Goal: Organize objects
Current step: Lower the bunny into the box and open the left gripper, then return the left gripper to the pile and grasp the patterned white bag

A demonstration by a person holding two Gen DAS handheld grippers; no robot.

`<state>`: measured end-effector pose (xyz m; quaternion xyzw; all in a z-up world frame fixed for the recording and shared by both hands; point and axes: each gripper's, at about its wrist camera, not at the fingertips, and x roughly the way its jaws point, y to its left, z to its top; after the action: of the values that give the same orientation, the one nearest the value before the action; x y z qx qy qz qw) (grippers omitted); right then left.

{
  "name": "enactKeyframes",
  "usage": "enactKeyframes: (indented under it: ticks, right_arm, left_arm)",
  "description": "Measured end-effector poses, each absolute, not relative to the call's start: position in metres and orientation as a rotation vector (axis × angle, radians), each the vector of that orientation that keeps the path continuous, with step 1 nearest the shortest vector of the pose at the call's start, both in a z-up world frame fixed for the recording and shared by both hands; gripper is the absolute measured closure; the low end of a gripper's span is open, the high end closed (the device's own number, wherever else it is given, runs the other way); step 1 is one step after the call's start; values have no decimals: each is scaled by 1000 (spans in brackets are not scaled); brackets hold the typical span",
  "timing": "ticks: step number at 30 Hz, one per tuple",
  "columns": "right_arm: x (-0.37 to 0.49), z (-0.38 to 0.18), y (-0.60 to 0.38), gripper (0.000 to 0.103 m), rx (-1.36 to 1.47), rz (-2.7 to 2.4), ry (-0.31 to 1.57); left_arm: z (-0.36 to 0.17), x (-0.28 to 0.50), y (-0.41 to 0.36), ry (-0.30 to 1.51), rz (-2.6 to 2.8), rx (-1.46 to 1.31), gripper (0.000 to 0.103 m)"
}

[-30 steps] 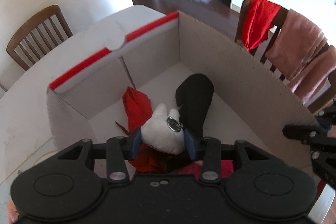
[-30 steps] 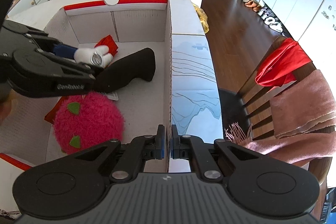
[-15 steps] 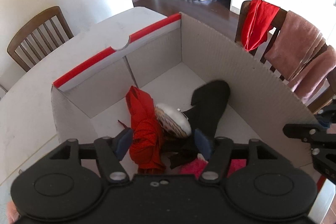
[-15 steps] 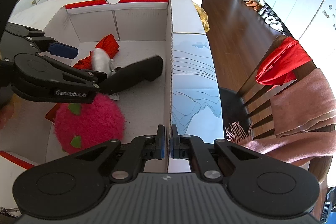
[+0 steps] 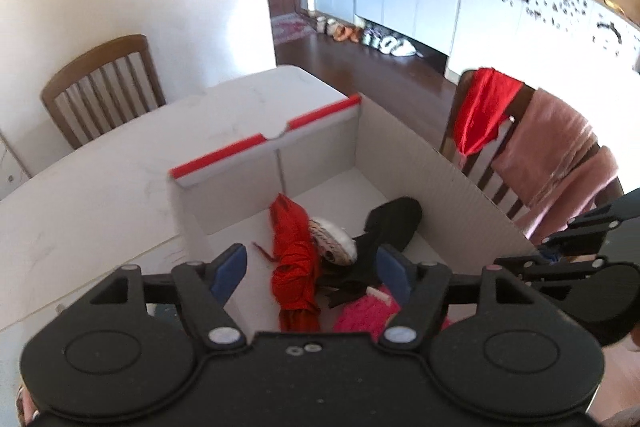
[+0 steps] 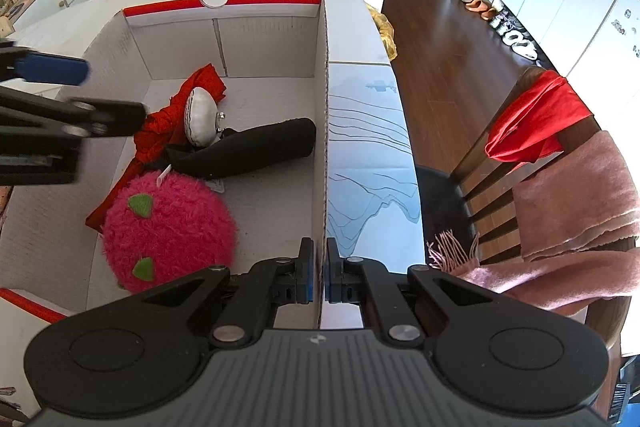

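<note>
The white, open-topped cardboard box with red-edged flaps (image 6: 320, 131) sits on the pale worktop (image 5: 100, 195). Inside it lie a fuzzy pink round plush with green patches (image 6: 168, 227), a crumpled red cloth (image 6: 160, 123), a long black soft toy (image 6: 256, 149) and a small white stuffed piece with a metal ring (image 6: 200, 119), which rests on the red cloth and against the black toy.

The left hand-held gripper (image 5: 312, 269) stands wide above the box; its jaws have just been opening and nothing is between the blue pads, so the white piece appears to be released. The right hand-held gripper (image 6: 318, 277) is clamped narrow on the box's side wall, steadying it.

The step in hand looks like clearing the left tool out of the box after the drop. To do it well, lift straight up until the blue fingers (image 5: 230, 269) are clear of the near wall, keeping the jaws wide so they do not snag the loose cloth. The right grip should hold the wall firm meanwhile, since light cardboard would slide or flex if bumped.
</note>
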<state>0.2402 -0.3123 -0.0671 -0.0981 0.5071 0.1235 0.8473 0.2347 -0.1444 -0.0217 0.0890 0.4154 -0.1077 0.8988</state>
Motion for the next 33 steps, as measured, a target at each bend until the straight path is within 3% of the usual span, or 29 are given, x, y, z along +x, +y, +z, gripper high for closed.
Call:
enactKeyframes:
  ticks: [7,20,33]
  right_arm:
    - [238,-67,-314,99,-201,261,1073]
    - [239,-67,-314,99,-186,255,1079]
    - [240,-67,-314,99,-180,254,1081]
  left_arm:
    - [-6,213,-114,815,-159,132,29]
    - [-22,168,-49,822,24,59,5]
    - [-56,141,41,862,306,-57,3]
